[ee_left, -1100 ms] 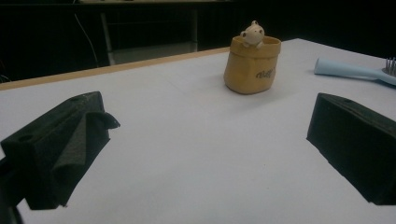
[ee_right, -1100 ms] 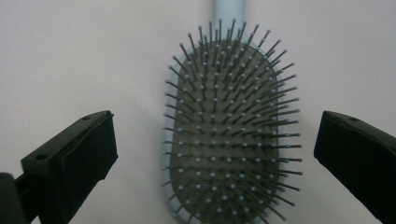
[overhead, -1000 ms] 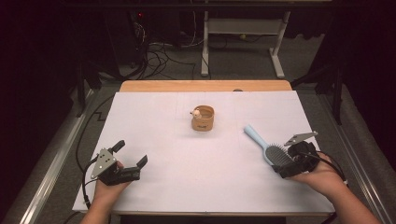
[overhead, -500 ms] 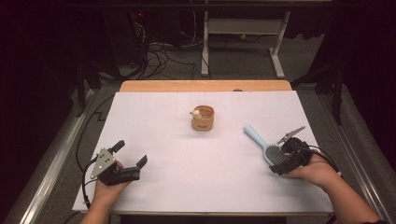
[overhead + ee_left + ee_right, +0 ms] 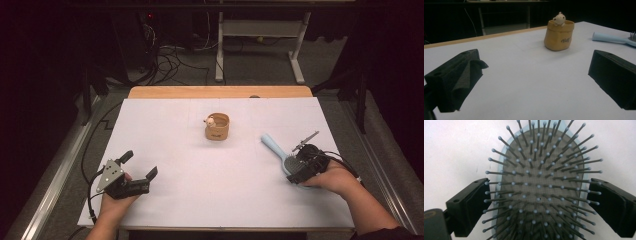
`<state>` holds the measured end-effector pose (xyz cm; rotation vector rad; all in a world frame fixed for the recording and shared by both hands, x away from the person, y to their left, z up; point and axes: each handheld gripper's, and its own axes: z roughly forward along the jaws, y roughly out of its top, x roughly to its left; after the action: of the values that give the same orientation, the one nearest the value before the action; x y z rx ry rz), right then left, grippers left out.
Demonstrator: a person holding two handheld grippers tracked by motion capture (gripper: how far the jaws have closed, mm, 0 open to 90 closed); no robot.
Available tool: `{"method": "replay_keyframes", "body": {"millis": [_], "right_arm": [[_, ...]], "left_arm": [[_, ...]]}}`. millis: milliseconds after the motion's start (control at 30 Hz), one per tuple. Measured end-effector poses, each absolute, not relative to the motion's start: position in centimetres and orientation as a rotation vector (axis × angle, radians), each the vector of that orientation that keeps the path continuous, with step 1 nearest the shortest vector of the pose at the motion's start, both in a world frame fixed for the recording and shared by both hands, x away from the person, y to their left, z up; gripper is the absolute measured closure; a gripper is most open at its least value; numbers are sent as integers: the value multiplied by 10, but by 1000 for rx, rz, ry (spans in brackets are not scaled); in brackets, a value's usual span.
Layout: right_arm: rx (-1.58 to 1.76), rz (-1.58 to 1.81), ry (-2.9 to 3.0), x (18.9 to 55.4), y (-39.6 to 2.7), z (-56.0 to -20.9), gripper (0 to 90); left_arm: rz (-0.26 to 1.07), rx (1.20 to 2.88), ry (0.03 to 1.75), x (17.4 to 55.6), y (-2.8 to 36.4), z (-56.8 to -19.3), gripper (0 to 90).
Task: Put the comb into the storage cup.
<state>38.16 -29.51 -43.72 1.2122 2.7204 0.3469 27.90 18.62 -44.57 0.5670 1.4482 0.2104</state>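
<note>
The pale blue plastic paddle hairbrush point(image 5: 281, 153) lies bristles-up near the tabletop's point(image 5: 165, 125) right edge. The right claw point(image 5: 537, 200) straddles its head, jaws wide and just starting to close; keep it centred and squeeze the rim, not the bristles. The left claw point(image 5: 139, 165) rests wide open.

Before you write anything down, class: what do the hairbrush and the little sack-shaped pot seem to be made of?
Hairbrush: pale blue handle, smooth with an even matte colour, probably moulded plastic; grey ball-tipped bristles set in a finely textured grey pad, likely rubbery. Sack-shaped pot: tan, folded like paper, but its soft sheen and rounded folds suggest glazed ceramic or resin, as does the pale figurine on its rim.
</note>
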Motion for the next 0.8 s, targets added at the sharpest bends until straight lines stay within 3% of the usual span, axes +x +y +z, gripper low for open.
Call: {"method": "replay_keyframes", "body": {"millis": [400, 800], "right_arm": [[1200, 337, 2726, 380, -295, -438, 168], [1197, 274, 2760, 385, -290, -438, 172]], "left_arm": [[205, 563, 1454, 279, 185, -446, 2], [213, 568, 1448, 279, 186, -447, 2]]}}
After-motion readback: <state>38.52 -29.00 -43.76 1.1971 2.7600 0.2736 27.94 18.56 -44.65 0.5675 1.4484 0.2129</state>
